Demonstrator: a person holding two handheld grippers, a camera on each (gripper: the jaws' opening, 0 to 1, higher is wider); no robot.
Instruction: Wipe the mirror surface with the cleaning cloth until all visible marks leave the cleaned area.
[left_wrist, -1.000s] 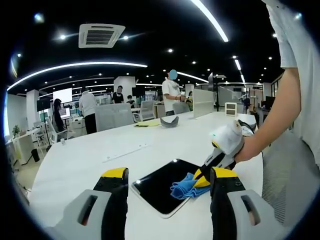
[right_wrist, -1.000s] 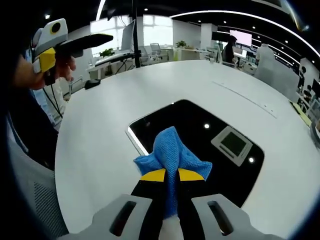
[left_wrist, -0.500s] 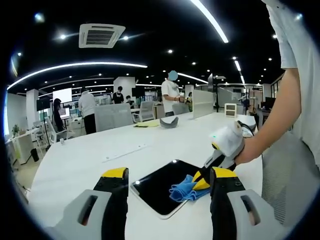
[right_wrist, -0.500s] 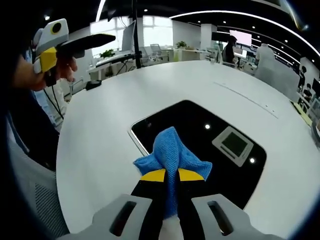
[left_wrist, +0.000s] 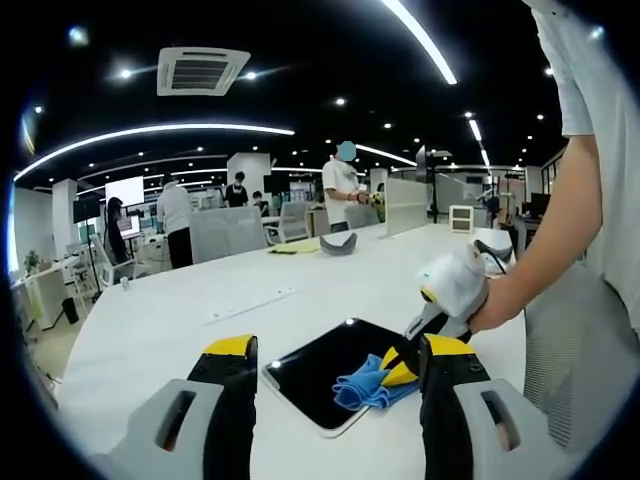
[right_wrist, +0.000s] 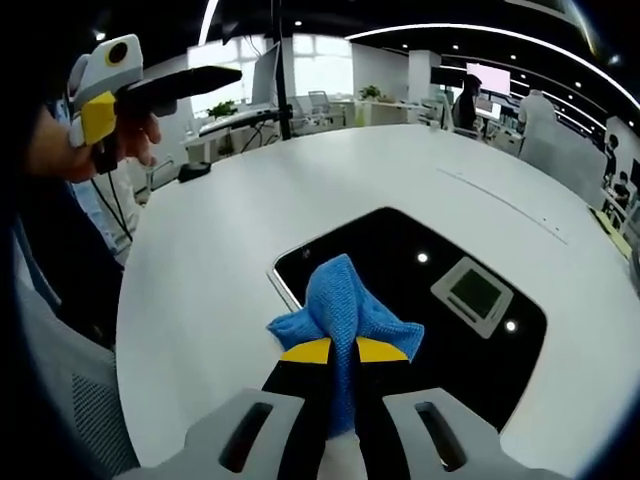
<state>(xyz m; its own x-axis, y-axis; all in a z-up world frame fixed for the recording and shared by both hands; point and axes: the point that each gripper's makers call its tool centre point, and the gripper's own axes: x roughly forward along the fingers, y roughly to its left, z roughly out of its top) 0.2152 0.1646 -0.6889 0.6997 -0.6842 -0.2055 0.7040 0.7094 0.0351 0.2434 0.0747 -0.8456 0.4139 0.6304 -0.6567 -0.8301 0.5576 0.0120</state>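
My right gripper (right_wrist: 335, 352) clenches the blue cloth (right_wrist: 343, 305) on the mirror (right_wrist: 440, 320)'s near edge; my left gripper (left_wrist: 335, 360) hangs released. Pressing unevenly could slide the mirror.

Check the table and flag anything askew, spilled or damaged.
Nothing stands out. The mirror lies flat on the white table, and the right gripper holds the blue cloth bunched on it. No spill or crack shows.
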